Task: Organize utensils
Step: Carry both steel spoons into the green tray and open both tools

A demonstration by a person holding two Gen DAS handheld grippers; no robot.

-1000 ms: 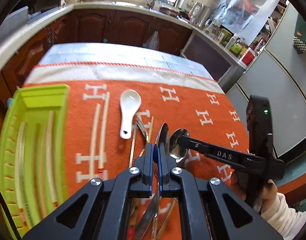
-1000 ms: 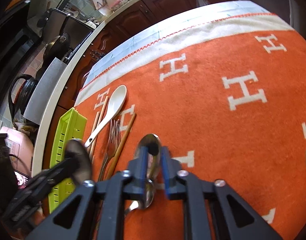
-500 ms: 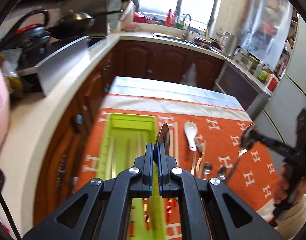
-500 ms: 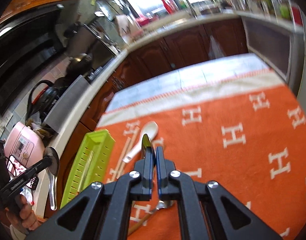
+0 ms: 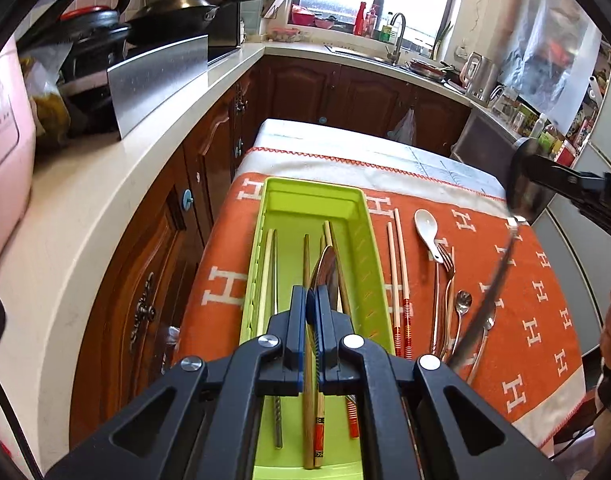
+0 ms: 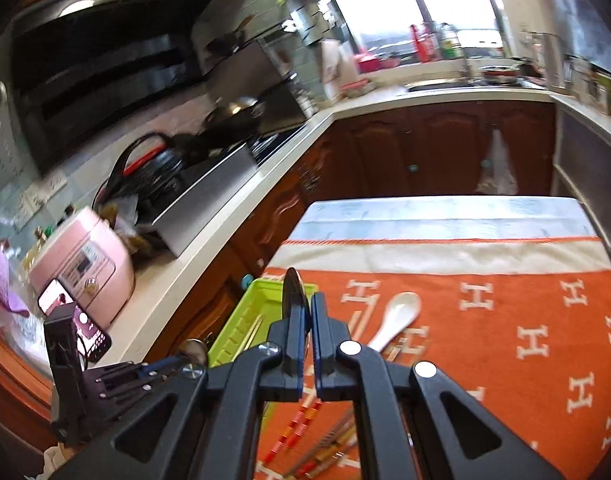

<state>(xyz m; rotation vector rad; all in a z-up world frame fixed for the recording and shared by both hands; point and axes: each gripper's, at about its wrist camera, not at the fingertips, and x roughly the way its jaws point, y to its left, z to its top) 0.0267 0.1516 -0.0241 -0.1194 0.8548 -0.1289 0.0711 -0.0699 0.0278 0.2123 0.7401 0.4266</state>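
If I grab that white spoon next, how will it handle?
The white spoon looks glazed ceramic: probably stiff, slick in the pads and chip-prone if dropped. Its short, thick handle probably makes it heavier than the metal fork beside it.

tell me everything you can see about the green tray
The green tray is a long, narrow, lime-green bin that looks like plastic, with raised walls and a ribbed, slotted left side. It lies flat on the orange cloth at the table's left edge, nearest the counter, lengthwise away from the camera. Inside lie several chopsticks, wooden and pale, roughly parallel. The left hand-held gripper hangs over it, shut on a metal spoon whose bowl points along the tray.
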